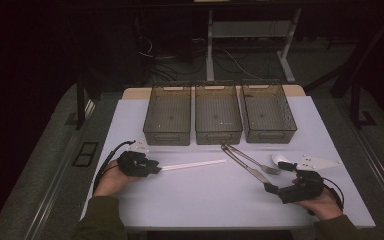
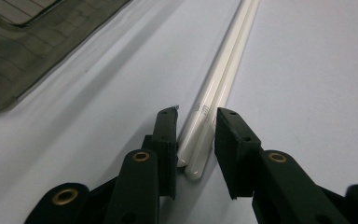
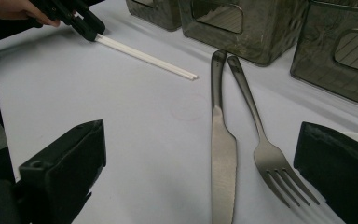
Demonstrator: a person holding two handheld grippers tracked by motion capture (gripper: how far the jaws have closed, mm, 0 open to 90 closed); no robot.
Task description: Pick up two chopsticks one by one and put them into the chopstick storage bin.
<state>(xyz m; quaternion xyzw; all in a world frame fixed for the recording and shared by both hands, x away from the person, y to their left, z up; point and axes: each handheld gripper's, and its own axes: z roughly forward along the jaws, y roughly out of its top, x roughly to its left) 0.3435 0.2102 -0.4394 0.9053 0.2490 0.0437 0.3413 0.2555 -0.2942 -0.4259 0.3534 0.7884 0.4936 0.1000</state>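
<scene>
The left gripper (image 2: 196, 140) is set low on the table (image 1: 205, 195) with its jaws partly open, one on each side of the near ends of the white chopsticks (image 2: 219, 88); a narrow gap is seen on each side, so the pair is judged to be straddled, not yet clamped. The chopsticks lie flat and side by side, touching each other, and run straight ahead from this gripper's jaws; this alignment is judged to favour a pinch across both sticks at once. The right gripper (image 1: 275, 189) is held wide open with nothing between its jaws; directly ahead of it lie the knife (image 3: 223, 149) and the fork (image 3: 261, 140), handles away from it and near the bins, blade and tines towards it, just beside each other. Three grey bins (image 1: 218, 114) stand in a row beyond both grippers, presumably as sorting destinations. A white object (image 1: 279, 158) near the right gripper's far side is largely hidden by a jaw in the right gripper view and cannot be identified with certainty. The bins' contents cannot be made out, and the knife's tip is cut off at the lower frame edge.
</scene>
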